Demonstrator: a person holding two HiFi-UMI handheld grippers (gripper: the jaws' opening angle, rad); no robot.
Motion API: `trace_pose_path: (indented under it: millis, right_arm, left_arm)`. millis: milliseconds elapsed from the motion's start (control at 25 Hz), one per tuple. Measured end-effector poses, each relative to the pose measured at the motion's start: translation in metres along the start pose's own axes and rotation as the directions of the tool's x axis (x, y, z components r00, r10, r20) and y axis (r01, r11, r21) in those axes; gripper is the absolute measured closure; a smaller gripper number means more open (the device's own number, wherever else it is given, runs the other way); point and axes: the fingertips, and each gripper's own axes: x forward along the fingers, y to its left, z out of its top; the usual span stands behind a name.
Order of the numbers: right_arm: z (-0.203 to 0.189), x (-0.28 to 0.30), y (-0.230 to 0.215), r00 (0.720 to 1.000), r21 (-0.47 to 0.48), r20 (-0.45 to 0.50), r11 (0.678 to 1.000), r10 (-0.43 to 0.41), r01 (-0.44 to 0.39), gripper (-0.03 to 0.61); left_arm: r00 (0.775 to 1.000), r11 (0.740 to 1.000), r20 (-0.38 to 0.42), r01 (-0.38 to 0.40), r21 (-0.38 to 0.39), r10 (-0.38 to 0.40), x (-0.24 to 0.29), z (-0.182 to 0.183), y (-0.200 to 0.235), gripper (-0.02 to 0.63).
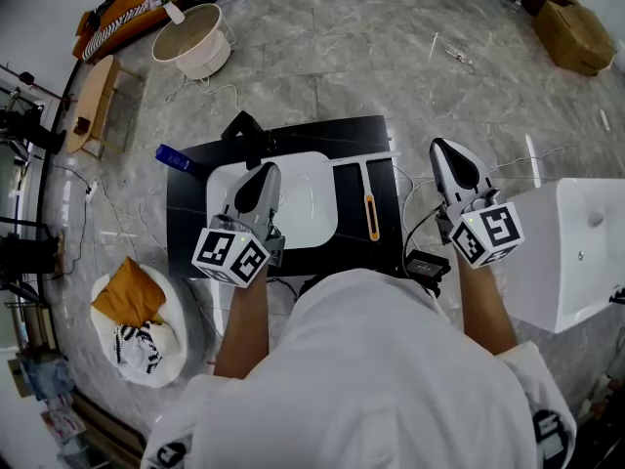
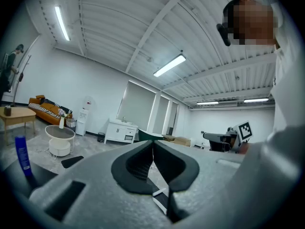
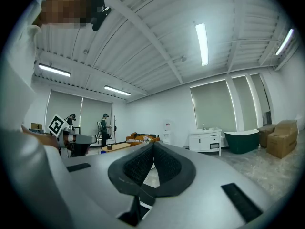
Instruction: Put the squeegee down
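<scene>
Squeegee (image 1: 371,203) laid on counter (image 1: 391,234) | left hand-held gripper (image 1: 264,171), right hand-held gripper (image 1: 442,149) closed, empty | risk: knocked off if bumped

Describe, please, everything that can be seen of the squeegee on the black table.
The squeegee is T-shaped: a thin pale blade bar at the far end, a slim pale shaft, and an orange grip nearer the person. It looks like plastic. It lies flat on the black tabletop, just right of the white panel. The left gripper and the right gripper are both apart from it.
</scene>
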Motion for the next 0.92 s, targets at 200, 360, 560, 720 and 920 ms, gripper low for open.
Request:
trace_pose_path:
  millis: [200,360,560,720,920]
  right_arm:
    - [-0.003,0.002,-0.003,1.0,0.012,-0.002,1.0,0.004,-0.004,0.563]
    - [-0.005,0.002,-0.003,1.0,0.035,-0.006,0.999,0.016,-0.016,0.563]
    - [-0.008,0.001,-0.009,1.0,0.061,-0.001,0.998,0.019,-0.019,0.563]
    - [-0.01,-0.002,-0.015,1.0,0.076,-0.01,0.997,0.023,-0.022,0.563]
    - [-0.013,-0.007,-0.029,1.0,0.111,-0.001,0.994,0.024,-0.023,0.563]
  left_arm:
    - [1.0,1.0,-0.014,0.02,-0.009,-0.02,0.005,-0.006,-0.006,0.597]
    - [0.999,0.999,-0.024,0.031,-0.031,-0.032,0.007,-0.009,-0.01,0.597]
    - [0.998,0.997,-0.039,0.042,-0.064,-0.045,0.013,-0.016,-0.012,0.597]
    - [0.997,0.996,-0.052,0.047,-0.079,-0.051,0.019,-0.021,-0.02,0.597]
    - [0.996,0.994,-0.065,0.051,-0.098,-0.058,0.03,-0.03,-0.031,0.597]
